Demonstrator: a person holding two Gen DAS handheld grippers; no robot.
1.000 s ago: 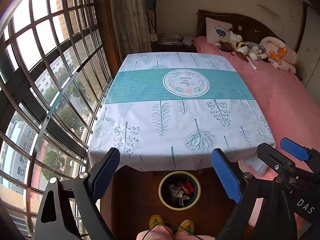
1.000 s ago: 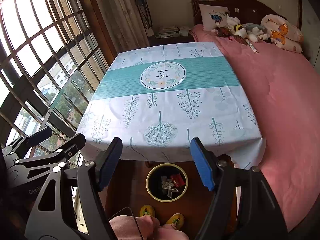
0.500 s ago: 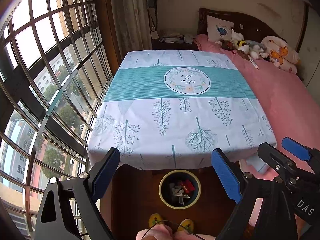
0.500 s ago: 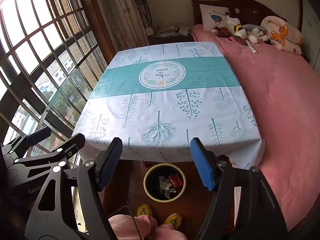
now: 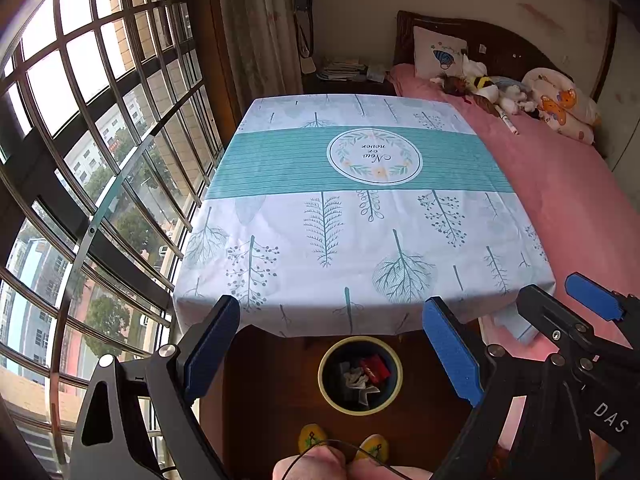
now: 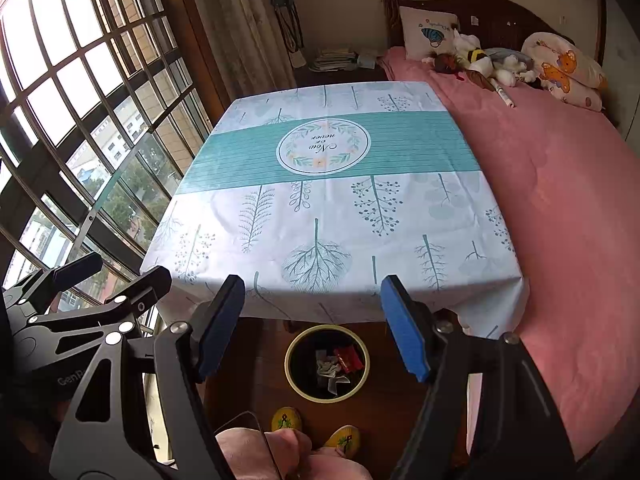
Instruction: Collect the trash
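Note:
A round bin with a yellow rim (image 5: pixel 360 374) (image 6: pixel 327 362) stands on the wooden floor under the table's near edge. Inside it lie crumpled white paper (image 5: pixel 354 378) (image 6: pixel 327 367) and a red wrapper (image 5: pixel 375 367) (image 6: pixel 350 358). My left gripper (image 5: pixel 332 354) hangs open above the bin, nothing between its blue pads. My right gripper (image 6: pixel 314 328) is open and holds nothing too, likewise above the bin. Each gripper shows at the edge of the other's view. The table (image 5: pixel 360 216) (image 6: pixel 328 208), under a white and teal leaf-print cloth, has nothing on it.
A pink bed (image 5: pixel 572 200) (image 6: pixel 560 200) with pillows and soft toys (image 6: pixel 480 60) runs along the table's right side. Barred windows (image 5: pixel 80 160) fill the left. Books lie on a nightstand (image 6: pixel 336 58) behind the table. A person's yellow slippers (image 6: pixel 316 428) stand in front of the bin.
Both views have shifted slightly; the table and bin sit a little farther up and back in the frames. Both grippers stay open and hold nothing.

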